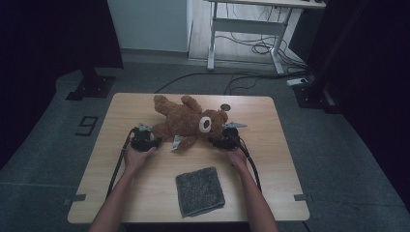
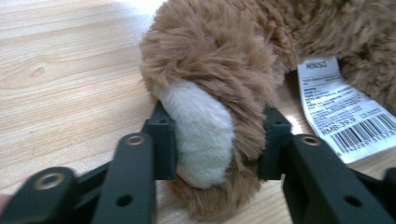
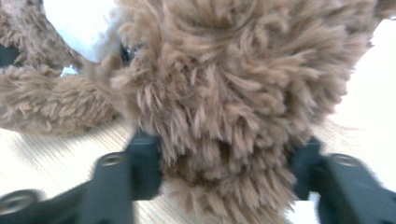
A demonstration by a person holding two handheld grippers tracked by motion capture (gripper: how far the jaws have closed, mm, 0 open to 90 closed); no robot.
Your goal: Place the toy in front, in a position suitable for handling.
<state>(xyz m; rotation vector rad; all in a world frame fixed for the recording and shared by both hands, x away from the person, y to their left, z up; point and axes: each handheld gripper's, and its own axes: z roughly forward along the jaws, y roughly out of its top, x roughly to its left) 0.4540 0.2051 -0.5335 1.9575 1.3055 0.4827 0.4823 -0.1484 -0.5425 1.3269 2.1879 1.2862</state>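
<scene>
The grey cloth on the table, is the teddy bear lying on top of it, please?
No, the grey cloth lies apart from the teddy bear, nearer the person.

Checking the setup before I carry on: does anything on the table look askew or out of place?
Nothing damaged or spilled. The teddy bear sprawls slantwise, its tag splayed on the table. The left gripper clamps a white-soled paw, the right gripper its head. The grey cloth lies slightly skewed.
</scene>
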